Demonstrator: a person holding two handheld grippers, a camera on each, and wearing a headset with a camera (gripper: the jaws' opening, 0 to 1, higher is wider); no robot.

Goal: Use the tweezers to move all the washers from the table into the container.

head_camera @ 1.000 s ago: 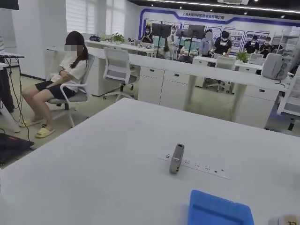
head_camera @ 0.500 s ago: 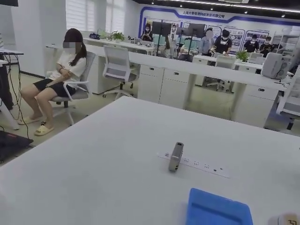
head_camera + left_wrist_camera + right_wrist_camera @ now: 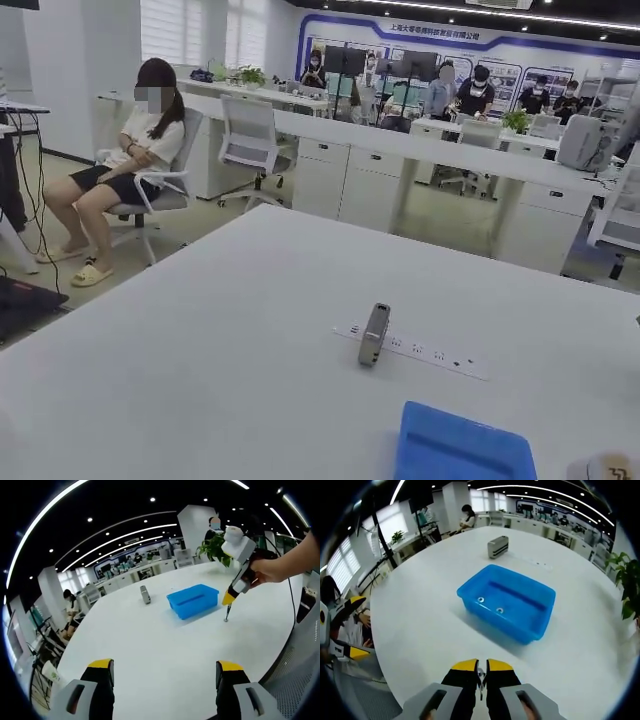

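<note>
Nothing on the surface (image 3: 200, 380) has shifted vs 1 s ago. Only the head cam has drifted a little, so the blue container (image 3: 462, 448) sits a touch further left at the bottom of that view. Grey device (image 3: 374, 333) stands on the socket strip (image 3: 430, 355) as before, beyond the container. Seated person (image 3: 135, 150) is on a chair off the far left corner.

Left gripper view: left gripper (image 3: 165, 672) has its jaws spread wide w/ nothing btwn them, above bare surface. Across from it a hand (image 3: 267, 570) holds the right gripper (image 3: 229, 599) pointing down, just right of the container (image 3: 193, 600). The tweezers (image 3: 227, 611) stick out below its yellow tips, points at or just above the surface; can't tell if they carry anything. Plant (image 3: 215, 545) is behind.

Right gripper view: right gripper (image 3: 481, 667) has its jaws pressed together, pinching the tweezers (image 3: 480, 680), seen as a thin metal strip btwn the yellow tips. Container (image 3: 507, 625) is ahead, open side up, w/ two washers (image 3: 480, 599) lying apart on its floor. Grey device (image 3: 497, 546) is past it
</note>
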